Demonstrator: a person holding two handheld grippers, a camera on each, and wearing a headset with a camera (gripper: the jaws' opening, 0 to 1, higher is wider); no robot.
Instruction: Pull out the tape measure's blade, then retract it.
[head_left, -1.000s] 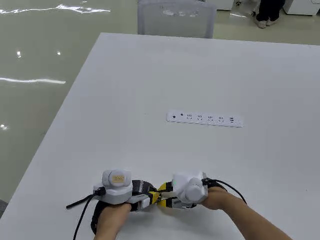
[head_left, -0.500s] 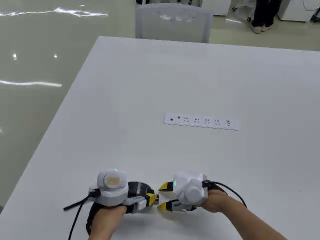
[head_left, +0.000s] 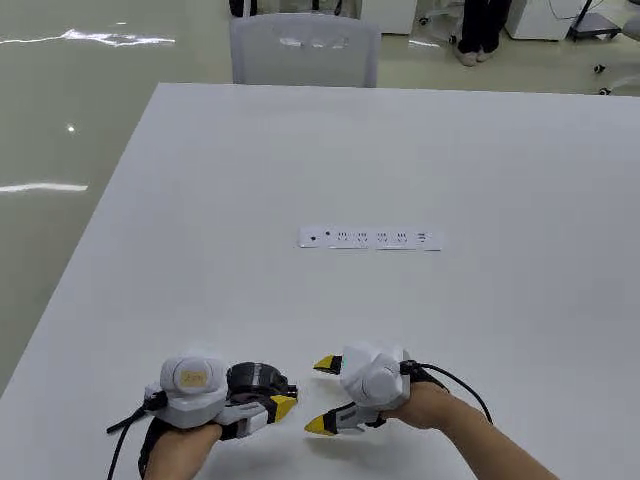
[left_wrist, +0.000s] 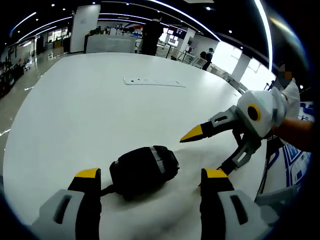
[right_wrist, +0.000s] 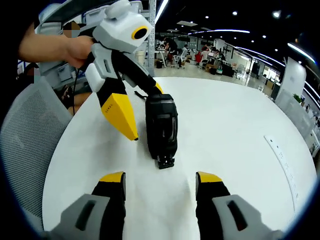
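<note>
A black tape measure (head_left: 256, 379) lies on the white table (head_left: 400, 150) near its front edge, and no blade shows drawn out of it. My left gripper (head_left: 280, 395) is open and straddles the case, with its jaws standing clear on both sides of the tape measure (left_wrist: 145, 170). My right gripper (head_left: 322, 394) is open a little to the right, holding nothing. In the right gripper view the tape measure (right_wrist: 162, 125) points its hook end at my right gripper (right_wrist: 161, 178), with a small gap between them. A yellow finger (right_wrist: 121, 112) of the left gripper sits beside the case.
A white power strip (head_left: 370, 239) lies across the middle of the table. A grey chair (head_left: 303, 50) stands at the far edge. The table's left edge (head_left: 90, 260) drops to a glossy floor. A person (head_left: 480, 25) stands far behind.
The right gripper's jaws have spread wide and drawn back to the right, away from the tape measure's front end. The left gripper stays at the case. The head camera has shifted.
</note>
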